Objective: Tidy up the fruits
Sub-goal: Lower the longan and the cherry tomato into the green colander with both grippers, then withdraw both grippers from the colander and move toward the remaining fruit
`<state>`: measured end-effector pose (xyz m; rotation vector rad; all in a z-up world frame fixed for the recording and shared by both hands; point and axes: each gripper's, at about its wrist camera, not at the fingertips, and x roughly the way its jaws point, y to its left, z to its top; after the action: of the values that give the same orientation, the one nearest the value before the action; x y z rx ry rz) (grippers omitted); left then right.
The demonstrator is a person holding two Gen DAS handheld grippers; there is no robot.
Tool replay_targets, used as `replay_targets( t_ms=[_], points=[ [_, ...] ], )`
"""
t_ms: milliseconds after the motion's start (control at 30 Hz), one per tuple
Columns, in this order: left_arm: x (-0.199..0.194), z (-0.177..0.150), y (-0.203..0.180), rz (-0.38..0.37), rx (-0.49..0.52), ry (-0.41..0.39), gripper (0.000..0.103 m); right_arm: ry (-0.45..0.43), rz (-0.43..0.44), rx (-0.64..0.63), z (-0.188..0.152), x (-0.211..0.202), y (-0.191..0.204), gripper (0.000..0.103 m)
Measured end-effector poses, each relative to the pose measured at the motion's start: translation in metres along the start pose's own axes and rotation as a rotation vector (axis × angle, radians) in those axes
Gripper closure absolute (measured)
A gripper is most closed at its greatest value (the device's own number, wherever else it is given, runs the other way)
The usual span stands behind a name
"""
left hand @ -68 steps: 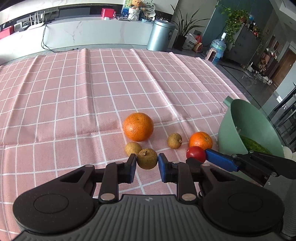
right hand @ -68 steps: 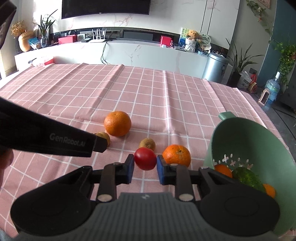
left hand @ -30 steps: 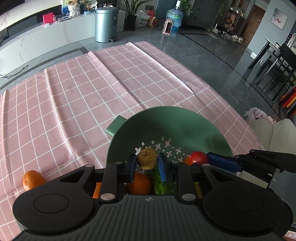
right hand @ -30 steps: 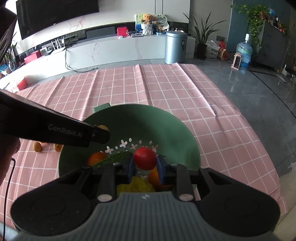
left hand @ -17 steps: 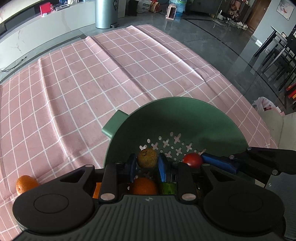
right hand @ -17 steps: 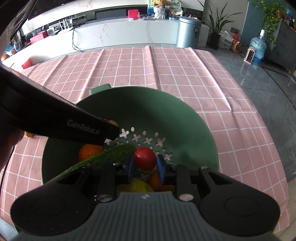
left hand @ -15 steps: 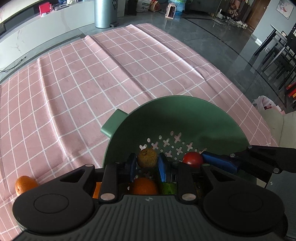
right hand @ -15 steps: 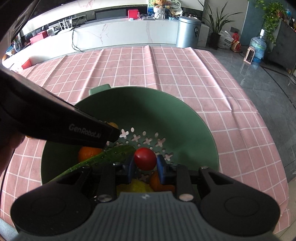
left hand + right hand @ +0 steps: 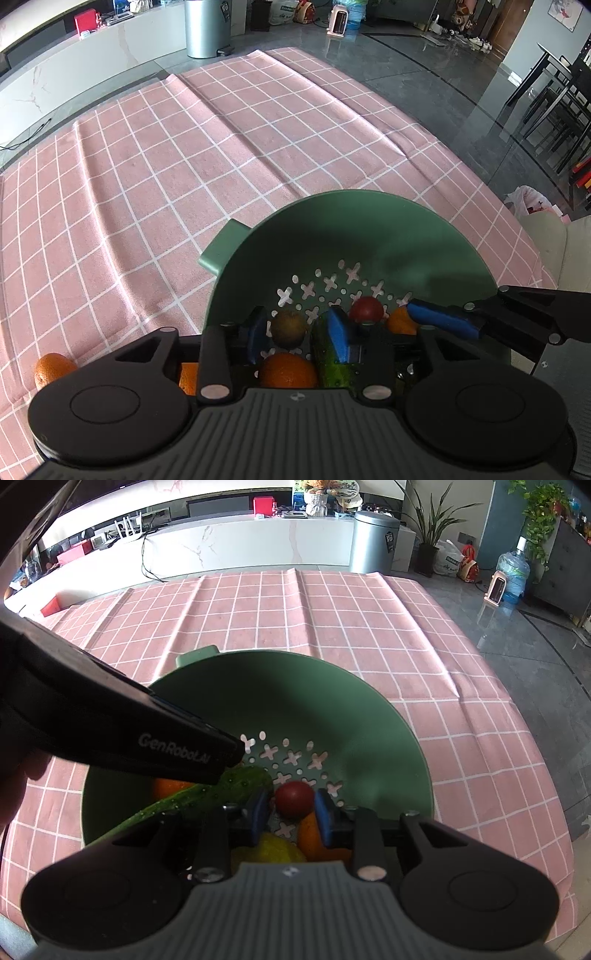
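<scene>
Pink cloth (image 9: pixel 221 155), tomato (image 9: pixel 294 799) between parted fingers (image 9: pixel 326 821)

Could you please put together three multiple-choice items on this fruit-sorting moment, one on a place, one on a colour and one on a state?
1. Where does the orange outside the colander lie?
A. on the pink checked cloth
B. on the floor
C. on the white counter

2. What colour is the colander?
A. white
B. green
C. blue

3. How does the left gripper stand to the brown fruit?
A. clamped tight on it
B. jaws apart, fruit loose between them
C. far from it, over the cloth

Answers: 1 A, it rests on the cloth left of the colander. 2 B, wall and rim are green. 3 B, its jaws have just been opening and gaps show beside the fruit.
</scene>
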<state>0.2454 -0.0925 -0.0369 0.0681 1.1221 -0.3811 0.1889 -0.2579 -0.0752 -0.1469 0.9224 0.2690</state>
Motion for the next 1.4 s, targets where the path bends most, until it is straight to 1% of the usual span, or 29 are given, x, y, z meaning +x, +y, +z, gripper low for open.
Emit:
replay_targets(
  t_ms=[100,300,367,433,500,567,667,767,900,1033,1200,1300,1400],
  points=[
    [-0.011,0.0,-0.002,0.0,0.003,-0.024,0.057,-0.018,-0.011,0.013,0.0,-0.007,-0.001,0.07],
    [-0.052,-0.007,-0.005,0.003,0.015,-0.127,0.056,-0.102,-0.015,0.055,0.002,-0.033,0.002,0.064],
    [-0.066,-0.013,-0.004,0.019,0.024,-0.16,0.056,-0.137,0.005,0.076,0.004,-0.042,0.005,0.063],
    [-0.079,-0.019,-0.001,0.036,0.03,-0.186,0.055,-0.174,0.046,0.092,0.005,-0.051,0.009,0.062],
    [-0.092,-0.026,0.004,0.046,0.033,-0.207,0.055,-0.198,0.09,0.101,0.007,-0.057,0.017,0.058],
    [-0.103,-0.033,0.01,0.057,0.036,-0.221,0.055,-0.214,0.128,0.093,0.008,-0.061,0.026,0.058],
    [-0.118,-0.045,0.022,0.083,0.043,-0.239,0.055,-0.231,0.162,0.043,0.007,-0.066,0.043,0.058],
    [-0.126,-0.06,0.037,0.103,0.035,-0.231,0.052,-0.244,0.187,-0.016,0.005,-0.069,0.058,0.058],
    [-0.13,-0.084,0.062,0.13,0.013,-0.226,0.052,-0.256,0.213,-0.099,0.001,-0.072,0.076,0.058],
    [-0.128,-0.103,0.083,0.131,-0.019,-0.217,0.052,-0.25,0.223,-0.193,0.0,-0.07,0.092,0.058],
    [-0.118,-0.118,0.096,0.14,-0.02,-0.211,0.052,-0.231,0.214,-0.317,-0.002,-0.063,0.112,0.058],
    [-0.109,-0.123,0.101,0.154,0.0,-0.203,0.052,-0.205,0.197,-0.391,0.0,-0.056,0.124,0.058],
    [-0.101,-0.128,0.112,0.147,-0.009,-0.191,0.052,-0.175,0.179,-0.467,0.003,-0.046,0.134,0.058]
  ],
)
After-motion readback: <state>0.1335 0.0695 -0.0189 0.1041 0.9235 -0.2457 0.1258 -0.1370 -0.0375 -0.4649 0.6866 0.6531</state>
